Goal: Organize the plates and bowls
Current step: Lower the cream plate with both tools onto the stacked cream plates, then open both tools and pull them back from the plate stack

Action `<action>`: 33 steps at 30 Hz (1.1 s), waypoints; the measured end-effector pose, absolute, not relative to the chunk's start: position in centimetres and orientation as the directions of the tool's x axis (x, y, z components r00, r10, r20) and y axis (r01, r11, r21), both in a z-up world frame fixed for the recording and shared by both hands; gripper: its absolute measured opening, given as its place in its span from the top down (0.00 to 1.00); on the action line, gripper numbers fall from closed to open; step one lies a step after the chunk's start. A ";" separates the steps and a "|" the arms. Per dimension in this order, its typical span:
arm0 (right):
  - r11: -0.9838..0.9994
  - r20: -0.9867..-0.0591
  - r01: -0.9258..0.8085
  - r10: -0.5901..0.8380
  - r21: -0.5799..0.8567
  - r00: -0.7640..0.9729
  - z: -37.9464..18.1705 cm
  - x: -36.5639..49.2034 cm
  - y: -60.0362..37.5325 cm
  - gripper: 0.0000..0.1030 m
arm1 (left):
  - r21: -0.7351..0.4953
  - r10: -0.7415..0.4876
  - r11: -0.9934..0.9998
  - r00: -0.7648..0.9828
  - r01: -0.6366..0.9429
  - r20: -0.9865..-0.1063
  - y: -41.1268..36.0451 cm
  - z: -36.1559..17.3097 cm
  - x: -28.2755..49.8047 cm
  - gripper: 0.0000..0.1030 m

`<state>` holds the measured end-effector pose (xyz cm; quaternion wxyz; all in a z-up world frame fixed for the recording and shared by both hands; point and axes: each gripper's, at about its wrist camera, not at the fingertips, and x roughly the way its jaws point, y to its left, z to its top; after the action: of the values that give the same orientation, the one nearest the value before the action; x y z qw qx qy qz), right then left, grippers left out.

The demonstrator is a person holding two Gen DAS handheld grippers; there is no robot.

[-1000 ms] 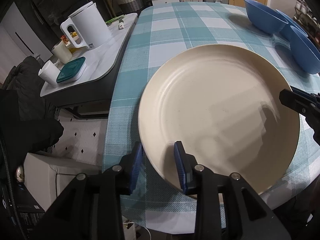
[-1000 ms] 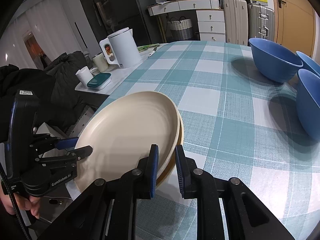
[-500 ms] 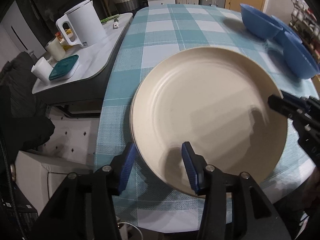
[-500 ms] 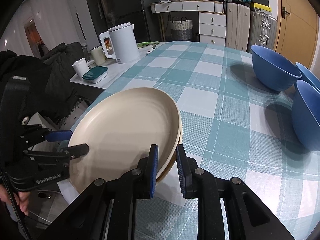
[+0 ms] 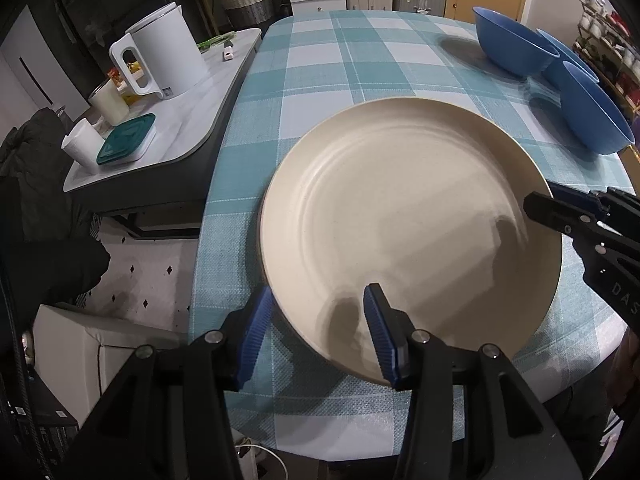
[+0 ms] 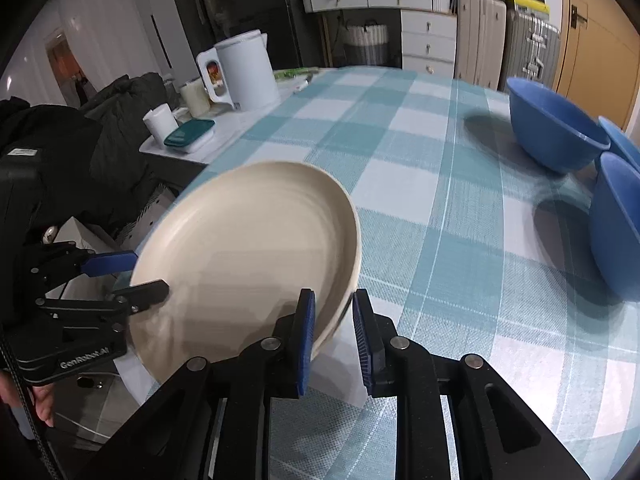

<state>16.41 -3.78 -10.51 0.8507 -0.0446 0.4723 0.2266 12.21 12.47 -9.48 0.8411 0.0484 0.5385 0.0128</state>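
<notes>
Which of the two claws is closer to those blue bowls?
Right. The right claw straddles the cream plate's rim on the side facing the blue bowls. The left claw is at the plate's opposite edge, farther from them.

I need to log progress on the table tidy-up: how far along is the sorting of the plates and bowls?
Done: the cream plate appears to sit on another plate. In hand: the right gripper has its jaws on that plate's rim, while the left gripper has its jaws spread wide around the opposite rim, not pressing. Left: the three blue bowls stand separately on the checked tablecloth, not yet nested.
</notes>
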 end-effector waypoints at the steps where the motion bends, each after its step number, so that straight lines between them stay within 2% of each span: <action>1: 0.893 -0.829 -0.431 0.335 0.128 0.448 -10.7 16.4 -3.5 0.80 | 0.097 0.076 0.995 0.420 0.029 -0.905 12.5 -9.5 12.2 0.54; 4: 0.895 -0.833 -0.428 0.328 0.124 0.446 -10.9 16.5 -3.4 0.80 | 0.094 0.074 0.995 0.416 0.028 -0.906 12.7 -9.6 12.2 0.54; 9: 0.879 -0.834 -0.398 0.414 0.262 0.365 -11.7 17.8 -4.6 0.79 | 0.096 0.075 0.995 0.409 0.031 -0.910 12.6 -9.9 12.1 0.54; 11: 0.877 -0.836 -0.396 0.419 0.271 0.355 -11.8 18.0 -4.6 0.79 | 0.095 0.073 0.995 0.413 0.032 -0.908 12.6 -9.8 12.1 0.54; 20: 0.891 -0.826 -0.394 0.389 0.225 0.407 -11.3 17.7 -4.4 0.78 | 0.098 0.086 0.995 0.422 0.007 -0.903 13.4 -9.5 12.1 0.54; 22: 0.903 -0.801 -0.396 0.359 0.168 0.478 -10.3 17.1 -4.5 0.78 | 0.084 0.076 0.996 0.432 0.000 -0.899 13.6 -9.3 11.9 0.52; 33: 0.914 -0.713 -0.375 0.366 0.154 0.598 -7.1 14.7 -6.8 0.78 | 0.004 0.019 1.000 0.491 -0.030 -0.871 13.1 -7.1 11.2 0.50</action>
<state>14.68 -6.76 -7.09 0.8940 -0.0058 0.3973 0.2072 11.22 13.09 -7.11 0.8634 -0.0057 0.5044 0.0141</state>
